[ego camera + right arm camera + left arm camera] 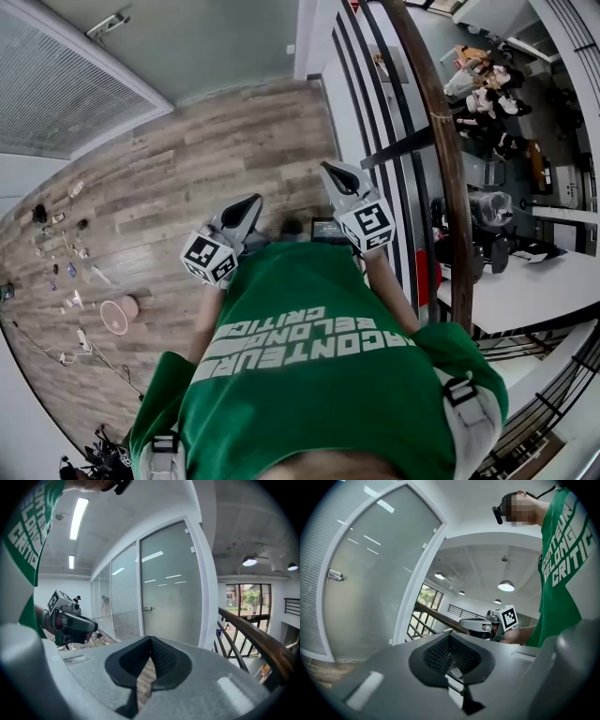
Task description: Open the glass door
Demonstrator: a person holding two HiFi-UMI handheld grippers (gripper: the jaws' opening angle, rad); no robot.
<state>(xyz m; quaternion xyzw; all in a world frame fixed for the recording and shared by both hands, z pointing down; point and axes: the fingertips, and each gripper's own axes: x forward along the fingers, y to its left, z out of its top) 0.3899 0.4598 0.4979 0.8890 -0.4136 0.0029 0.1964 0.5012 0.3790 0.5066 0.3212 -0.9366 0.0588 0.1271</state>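
The left gripper (pixel 450 640) fills the bottom of its own view with its grey body. Its two dark ribbed jaws meet at their tips, with only a thin slit behind the tips and nothing held between them. The right gripper (pixel 151 641) looks the same in its own view: jaws closed tip to tip, empty, with a sliver of wood floor (pixel 187 169) showing through the slit.

From the head view, both grippers are held out in front of a person in a green T-shirt (pixel 319 375) with white lettering. The grippers sit side by side, a little apart, at about chest height. Each carries a white cube with black square markers, and each points forward.

The glass door (pixel 171 588) stands ahead of the grippers and well apart from them. It is a tall frosted pane in a white frame and appears to sit closed in that frame. A small metal handle (pixel 147 608) sits on its left edge as seen from the right gripper. Neither gripper touches the door or the handle. To the left of the door runs a wall of glass panels covered by slatted blinds (pixel 124 602).

On the person's right, a dark wooden handrail (pixel 441 141) runs over black railing bars, with a lower level visible beyond it. Small items (pixel 75 272) lie scattered on the floor far to the left.
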